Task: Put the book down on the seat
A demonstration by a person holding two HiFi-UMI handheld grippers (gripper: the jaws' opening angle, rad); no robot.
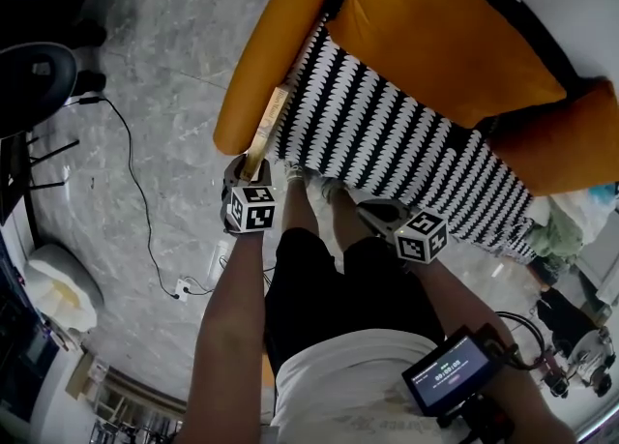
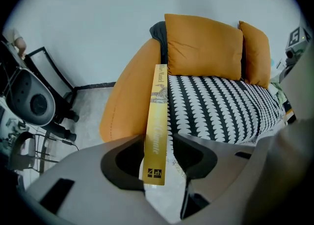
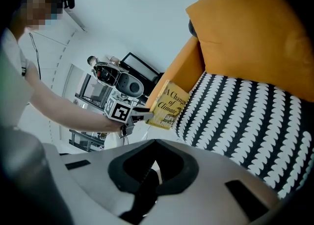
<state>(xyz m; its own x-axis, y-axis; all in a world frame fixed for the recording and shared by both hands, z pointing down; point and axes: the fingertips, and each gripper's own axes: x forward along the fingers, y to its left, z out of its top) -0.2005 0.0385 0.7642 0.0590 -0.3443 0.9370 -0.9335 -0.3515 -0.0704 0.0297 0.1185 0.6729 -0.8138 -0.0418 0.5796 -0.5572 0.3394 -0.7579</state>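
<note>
Head view, book: the book is in the air, clamped at its near end by the left gripper. Its long axis runs away from the person toward the corner where the armrest meets the seat.
Head view, nearer hand: the left one. The right gripper hangs by the seat's front edge, apart from the book.
Left gripper view, fingers: closed on the spine's lower end.
Left gripper view, direction: the book stands on edge, and the striped seat lies to its right and beyond. By my judgement, the move is forward and rightward, tipping the cover flat.
Left gripper view, writing: "4th" sits at the spine's foot, with "Climate" above it. The top line is too small to read.
Right gripper view, fingers: together, with nothing between them.
Right gripper view, writing: the yellow cover reads "A Change of Climate".
Contact: I cannot tell whether the book's far end touches the armrest.
</note>
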